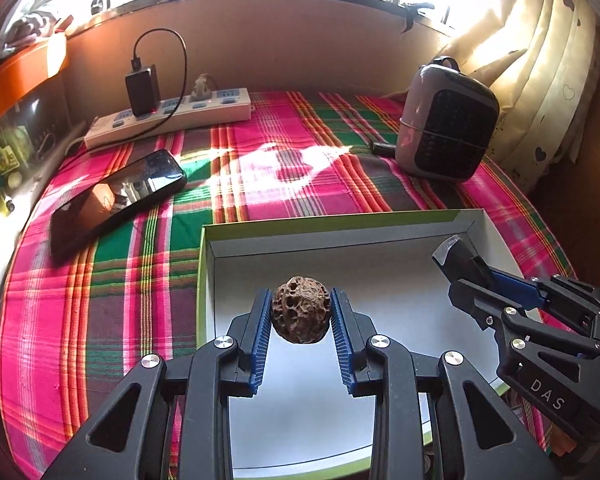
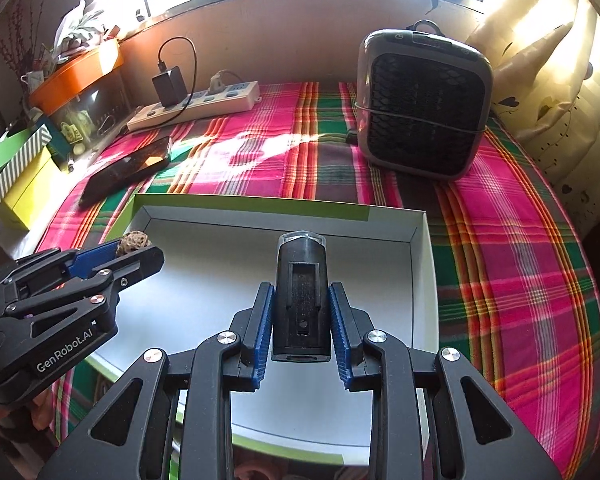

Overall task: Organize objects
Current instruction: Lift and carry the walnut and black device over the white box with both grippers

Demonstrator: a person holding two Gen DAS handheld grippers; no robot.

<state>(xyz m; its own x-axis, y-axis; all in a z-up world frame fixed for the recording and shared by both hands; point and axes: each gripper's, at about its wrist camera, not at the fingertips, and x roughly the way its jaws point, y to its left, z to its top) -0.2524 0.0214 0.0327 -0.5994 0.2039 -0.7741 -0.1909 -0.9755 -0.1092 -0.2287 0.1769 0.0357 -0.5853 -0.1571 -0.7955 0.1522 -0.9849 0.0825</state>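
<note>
Both loads hang over the open white box (image 1: 380,248): left gripper (image 1: 301,312) fingers pinch a carved nut (image 1: 301,309), right gripper (image 2: 302,316) fingers pinch a black cylinder (image 2: 301,292) whose long axis runs along them, lens end forward. The drop is straight down for each. Right wrist view shows the cylinder's slotted face; the left view shows only its tip.

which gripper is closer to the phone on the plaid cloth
Left. The left gripper, clamping a walnut over the white box, sits on the phone's side. The right gripper, holding a black device, is further away.
</note>
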